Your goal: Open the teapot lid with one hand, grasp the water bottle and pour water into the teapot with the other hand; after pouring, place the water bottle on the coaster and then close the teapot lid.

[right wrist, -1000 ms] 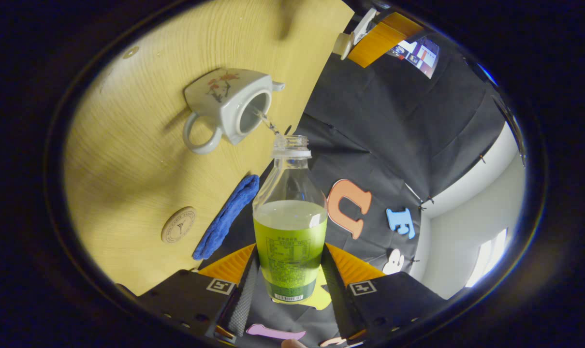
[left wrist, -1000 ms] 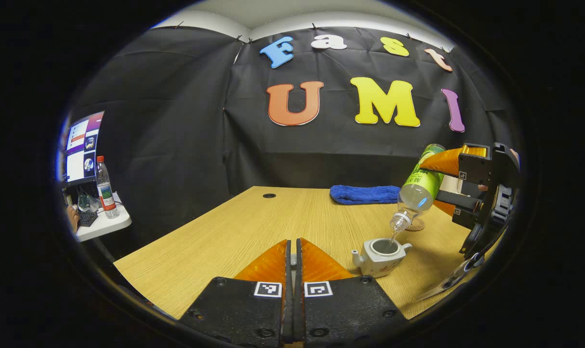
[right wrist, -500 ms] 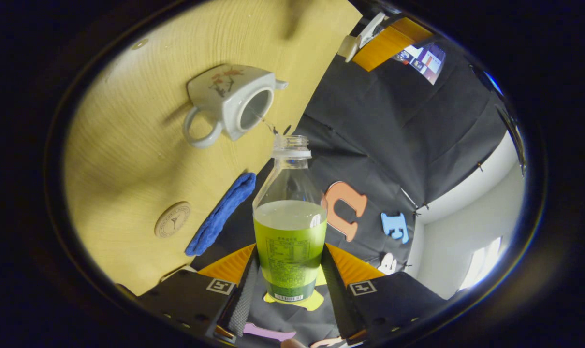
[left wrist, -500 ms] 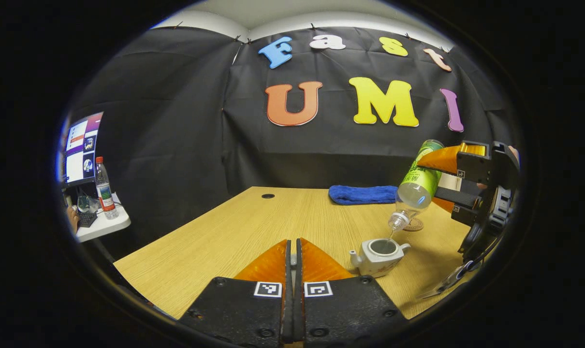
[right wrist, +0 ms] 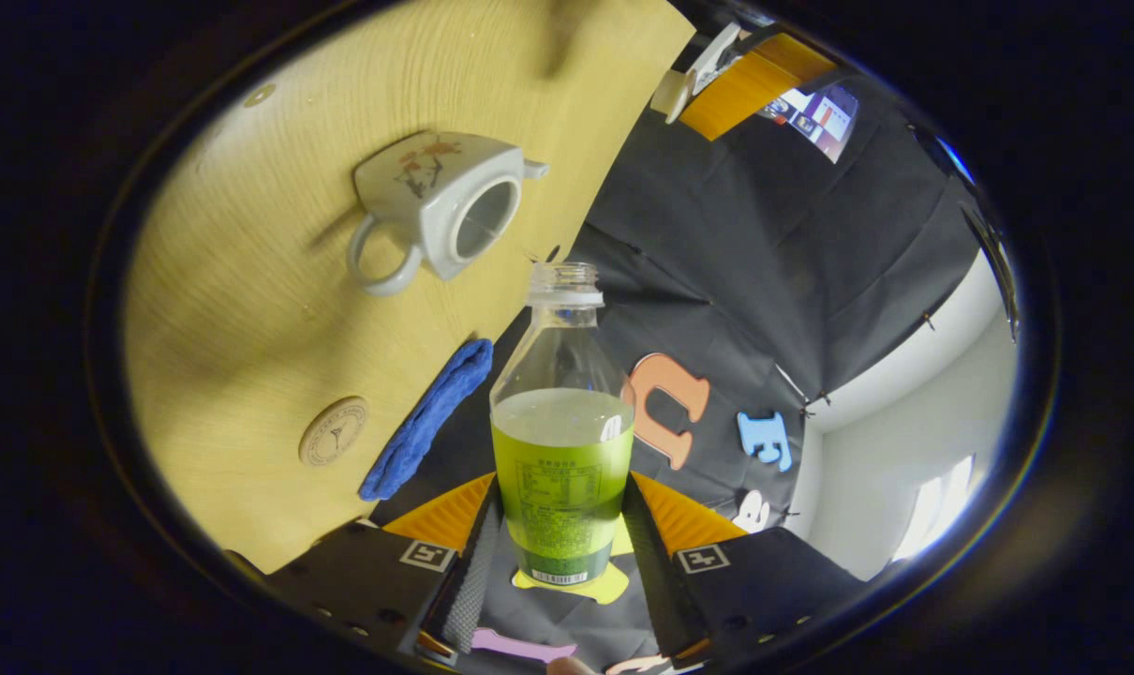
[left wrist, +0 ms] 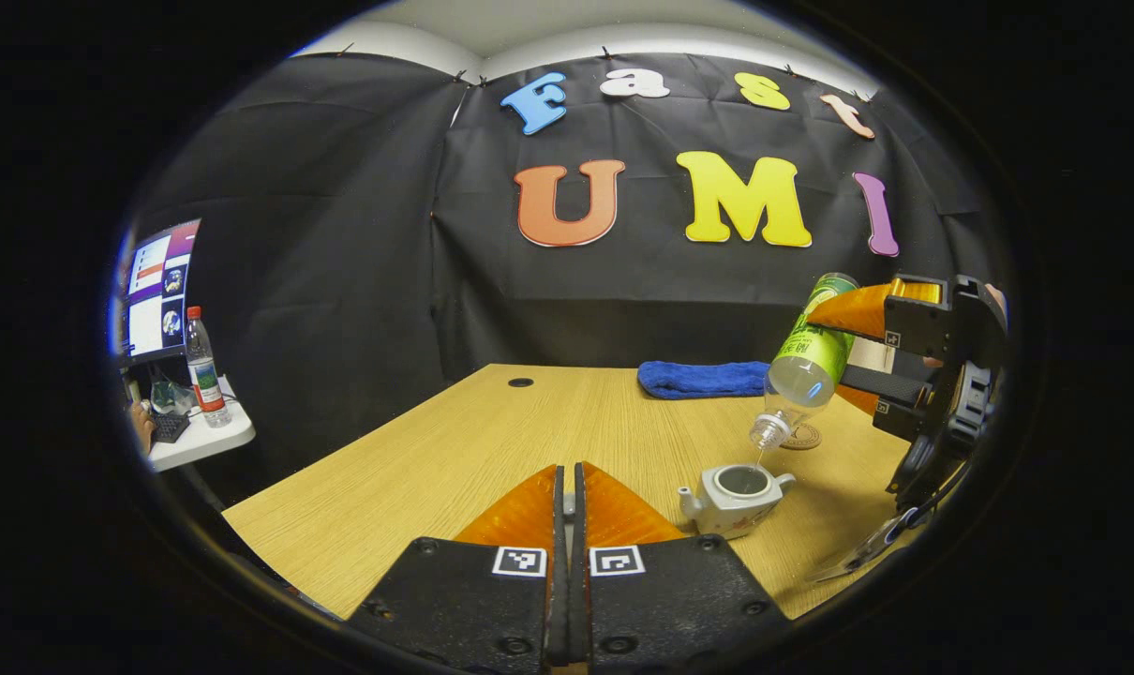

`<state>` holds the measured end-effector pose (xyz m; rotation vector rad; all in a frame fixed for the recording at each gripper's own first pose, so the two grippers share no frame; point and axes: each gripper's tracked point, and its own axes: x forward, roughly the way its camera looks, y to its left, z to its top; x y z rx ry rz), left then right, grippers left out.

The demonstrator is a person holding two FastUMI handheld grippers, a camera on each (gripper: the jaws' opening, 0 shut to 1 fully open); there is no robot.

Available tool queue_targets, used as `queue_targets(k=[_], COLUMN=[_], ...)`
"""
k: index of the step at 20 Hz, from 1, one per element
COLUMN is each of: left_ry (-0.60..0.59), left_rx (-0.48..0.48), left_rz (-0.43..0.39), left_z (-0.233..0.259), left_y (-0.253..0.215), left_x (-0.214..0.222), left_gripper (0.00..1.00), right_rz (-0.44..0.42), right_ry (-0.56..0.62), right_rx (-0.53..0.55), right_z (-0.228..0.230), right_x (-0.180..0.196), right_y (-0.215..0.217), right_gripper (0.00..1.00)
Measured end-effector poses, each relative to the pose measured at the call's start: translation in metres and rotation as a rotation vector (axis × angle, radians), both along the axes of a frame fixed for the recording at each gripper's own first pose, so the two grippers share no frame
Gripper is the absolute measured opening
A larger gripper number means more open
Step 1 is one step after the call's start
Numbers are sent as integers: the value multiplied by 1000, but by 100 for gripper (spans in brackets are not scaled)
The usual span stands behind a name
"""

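- right tool (right wrist: 560, 572) clamps water bottle (right wrist: 561, 450), both fingers on its label, neck tilted above the open teapot (right wrist: 436, 211)
- left tool (left wrist: 569, 506) fingers fully closed; held item hidden

My left gripper view: camera low over table (left wrist: 492, 441), level, facing booth's back wall; teapot (left wrist: 738, 497) lower right, near. My right gripper view: rolled hard, table (right wrist: 248, 309) tipped into upper left, close on water bottle (right wrist: 562, 441). Shared: teapot (right wrist: 436, 211), blue towel (left wrist: 703, 378) (right wrist: 426, 422), coaster (right wrist: 333, 431).
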<state>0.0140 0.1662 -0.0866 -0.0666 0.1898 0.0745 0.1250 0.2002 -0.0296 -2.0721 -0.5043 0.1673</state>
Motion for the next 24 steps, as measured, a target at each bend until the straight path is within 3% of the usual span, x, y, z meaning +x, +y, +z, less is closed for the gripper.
queue_targets(k=[6, 11, 14, 19, 24], left_ry=[-7, -13, -40, -54, -65], left_rx=[-3, 1, -2, 15, 16], left_rz=[-4, 16, -2, -60, -110], left_z=[2, 8, 20, 27, 33], left_y=[0, 9, -1, -28, -53], left_x=[-1, -6, -7, -5, -4], left_gripper=[3, 3, 3, 3, 3], right_rz=[14, -13, -12, -40, -2], right_ry=[45, 238, 346, 548, 577], right_rx=[52, 285, 488, 963, 1453], right_z=[-6, -22, -16, 5, 54], right_x=[2, 6, -2, 5, 37], right_y=[2, -8, -9, -29, -66], right_gripper=[71, 70, 70, 72, 70])
